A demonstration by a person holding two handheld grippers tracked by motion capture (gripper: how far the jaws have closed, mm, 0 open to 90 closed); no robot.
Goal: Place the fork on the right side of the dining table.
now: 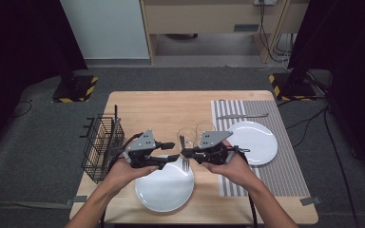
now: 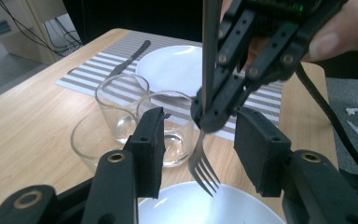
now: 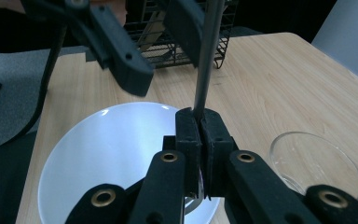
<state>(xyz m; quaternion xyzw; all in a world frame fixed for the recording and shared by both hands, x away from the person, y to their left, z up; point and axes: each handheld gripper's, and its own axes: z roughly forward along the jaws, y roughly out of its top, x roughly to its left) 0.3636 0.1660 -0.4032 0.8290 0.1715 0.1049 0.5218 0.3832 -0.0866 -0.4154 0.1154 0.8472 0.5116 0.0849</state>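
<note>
High view: the person's left gripper [image 1: 170, 151] and right gripper [image 1: 185, 147] are meeting tip to tip over the near middle of the light wooden table [image 1: 147, 107], just above the far rim of the round white plate [image 1: 164, 187] lying at the table's near edge; the slim silver metal fork [image 1: 186, 164] is showing as tines hanging over that rim, below the right gripper. Two clear drinking glasses [image 1: 197, 133] are standing just behind the grippers, a black wire rack [image 1: 102, 142] is sitting at the left edge, and a grey striped placemat [image 1: 261, 142] is carrying a second white plate [image 1: 254, 141] and a table knife [image 1: 242, 115]. Left gripper view: the left gripper [image 2: 200, 144] is standing partly open, its pads flanking the fork [image 2: 204, 170] without pressing on it; the fork is hanging upright, handle up, four tines pointing down at the near plate [image 2: 205, 207], pinched at the neck by the right gripper [image 2: 209, 116]. Right gripper view: the right gripper [image 3: 199, 135] is clamping its jaws fully together on the fork's thin, flat handle [image 3: 208, 56], which is rising straight up between the pads, while the left gripper's parted jaws are hanging at either side above the plate [image 3: 107, 154].
</note>
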